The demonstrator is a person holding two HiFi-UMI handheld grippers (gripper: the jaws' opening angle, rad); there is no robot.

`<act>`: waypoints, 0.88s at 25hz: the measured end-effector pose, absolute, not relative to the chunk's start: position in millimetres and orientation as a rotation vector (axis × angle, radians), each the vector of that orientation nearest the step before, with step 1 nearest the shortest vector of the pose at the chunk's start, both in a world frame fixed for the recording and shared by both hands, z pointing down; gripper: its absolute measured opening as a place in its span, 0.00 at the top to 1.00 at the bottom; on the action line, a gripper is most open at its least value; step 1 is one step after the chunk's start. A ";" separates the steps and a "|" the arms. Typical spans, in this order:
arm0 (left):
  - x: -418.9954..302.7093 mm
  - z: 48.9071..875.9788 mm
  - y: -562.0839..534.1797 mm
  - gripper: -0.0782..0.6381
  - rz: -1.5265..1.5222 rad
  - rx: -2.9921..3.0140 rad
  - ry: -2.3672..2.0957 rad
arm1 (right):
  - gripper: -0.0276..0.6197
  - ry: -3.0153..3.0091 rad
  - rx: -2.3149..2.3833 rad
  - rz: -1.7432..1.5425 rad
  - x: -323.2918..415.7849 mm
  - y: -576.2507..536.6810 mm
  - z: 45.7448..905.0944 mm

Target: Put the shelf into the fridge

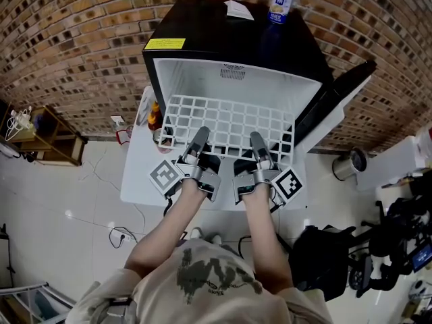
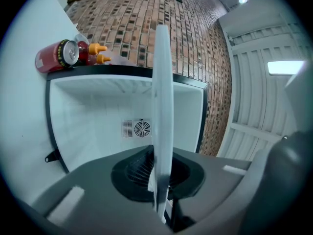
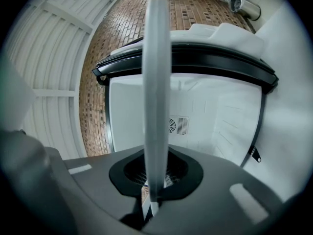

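Gleaming floor, brick wall behind fridge

One fridge, one shelf, two grippers.

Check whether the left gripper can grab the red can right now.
Probably not: the left gripper is shut on the shelf, so its jaws are taken; the red can looks unblocked.
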State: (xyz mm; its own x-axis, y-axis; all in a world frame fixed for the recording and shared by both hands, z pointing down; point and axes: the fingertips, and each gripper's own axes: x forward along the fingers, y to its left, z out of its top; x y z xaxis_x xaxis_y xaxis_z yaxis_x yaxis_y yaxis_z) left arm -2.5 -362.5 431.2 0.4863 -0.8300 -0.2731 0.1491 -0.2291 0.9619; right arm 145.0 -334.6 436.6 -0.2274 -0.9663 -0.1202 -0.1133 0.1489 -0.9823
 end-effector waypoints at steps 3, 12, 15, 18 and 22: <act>-3.2 433.0 -362.0 0.87 -1.022 1.533 -0.623 | 0.91 1.530 -1.070 -1.211 143.4 -335.3 437.5; -2.1 431.7 -360.6 0.88 -1.014 1.541 -0.627 | 0.91 1.516 -1.068 -1.225 145.1 -335.0 442.2; -2.3 430.9 -361.8 0.88 -1.015 1.554 -0.633 | 0.91 1.523 -1.070 -1.227 145.7 -338.1 440.6; -0.8 429.9 -363.1 0.87 -1.024 1.558 -0.637 | 0.91 1.523 -1.073 -1.222 146.9 -341.3 439.5; 1.3 430.4 -365.1 0.87 -1.010 1.576 -0.648 | 0.91 1.515 -1.088 -1.211 149.9 -345.0 438.8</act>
State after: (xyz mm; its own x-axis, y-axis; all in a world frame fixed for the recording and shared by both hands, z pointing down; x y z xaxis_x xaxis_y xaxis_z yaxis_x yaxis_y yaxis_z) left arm 1.3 -365.1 430.4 0.4867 -0.8316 -0.2676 0.1039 -0.2490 0.9629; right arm 149.9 -345.0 438.8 -0.2228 -0.9683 -0.1129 -0.1032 0.1386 -0.9850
